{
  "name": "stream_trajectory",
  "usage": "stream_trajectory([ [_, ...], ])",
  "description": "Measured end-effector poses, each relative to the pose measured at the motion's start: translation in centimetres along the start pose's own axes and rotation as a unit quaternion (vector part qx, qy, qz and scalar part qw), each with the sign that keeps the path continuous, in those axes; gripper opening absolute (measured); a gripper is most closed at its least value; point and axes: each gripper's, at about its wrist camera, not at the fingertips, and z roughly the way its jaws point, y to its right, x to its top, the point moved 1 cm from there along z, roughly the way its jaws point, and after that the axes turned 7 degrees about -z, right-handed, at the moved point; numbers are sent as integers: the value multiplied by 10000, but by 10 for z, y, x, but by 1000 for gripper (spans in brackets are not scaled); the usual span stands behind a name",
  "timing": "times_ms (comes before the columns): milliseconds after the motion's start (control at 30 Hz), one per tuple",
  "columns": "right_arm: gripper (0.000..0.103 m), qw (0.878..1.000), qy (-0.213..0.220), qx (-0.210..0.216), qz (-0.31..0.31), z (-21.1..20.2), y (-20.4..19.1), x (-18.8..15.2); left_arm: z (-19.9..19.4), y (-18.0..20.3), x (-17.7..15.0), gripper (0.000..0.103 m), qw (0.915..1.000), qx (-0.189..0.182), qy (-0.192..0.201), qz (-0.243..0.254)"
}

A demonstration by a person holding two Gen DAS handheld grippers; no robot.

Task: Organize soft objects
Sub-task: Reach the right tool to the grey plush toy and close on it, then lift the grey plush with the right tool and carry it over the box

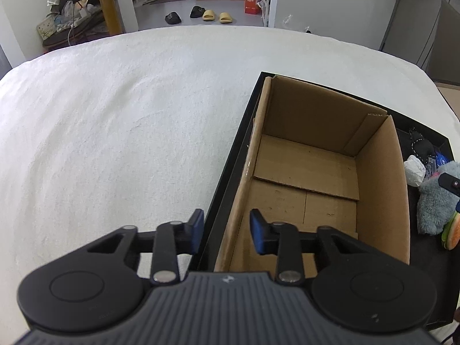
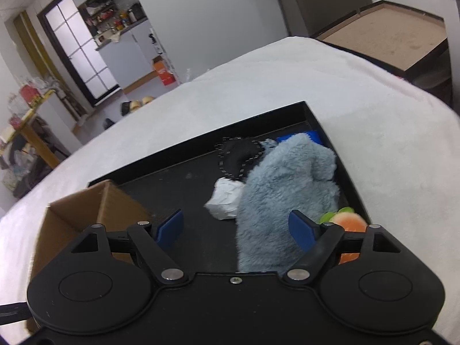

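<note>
From the left wrist, the left gripper [image 1: 226, 231] straddles the near left wall of the cardboard box [image 1: 376, 189], which stands in a black tray [image 1: 230, 169] on a white cloth [image 1: 115, 115]; one blue pad is outside and one inside, gaps showing on both sides, so nothing is pinched. From the right wrist, the right gripper [image 2: 241, 230] is spread wide over the tray [image 2: 333, 143], the grey-blue plush [image 2: 284, 184] lying between its pads (contact unclear), beside a white crumpled wad [image 2: 225, 201], a black pouch [image 2: 238, 155] and an orange-and-green toy [image 2: 349, 221].
</note>
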Motion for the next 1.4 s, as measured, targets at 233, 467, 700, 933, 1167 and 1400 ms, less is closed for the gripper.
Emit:
stream_trajectory([
  [233,65,9988,29,-456,-182,19,5,-2,-4,-3,0,12,9997,-150,116,-124],
  [467,18,9961,-108,-609,-625,13,1,-3,-9,1,-3,11,9996,-61,272,-95],
  [700,13,9940,-280,-564,-895,-3,-5,-10,-14,0,-4,11,9994,-96,295,-128],
  [933,10,9941,-306,-378,-971,-28,-6,-12,-18,2,-5,11,9992,-46,390,-45],
  [1167,10,9915,-142,-117,-1285,-57,-14,-9,-19,2,-5,9,9992,-62,380,-52],
  [1400,10,9827,-5,139,-1845,-79,-37,-1,-19,-1,-3,9,9992,-95,372,-104],
])
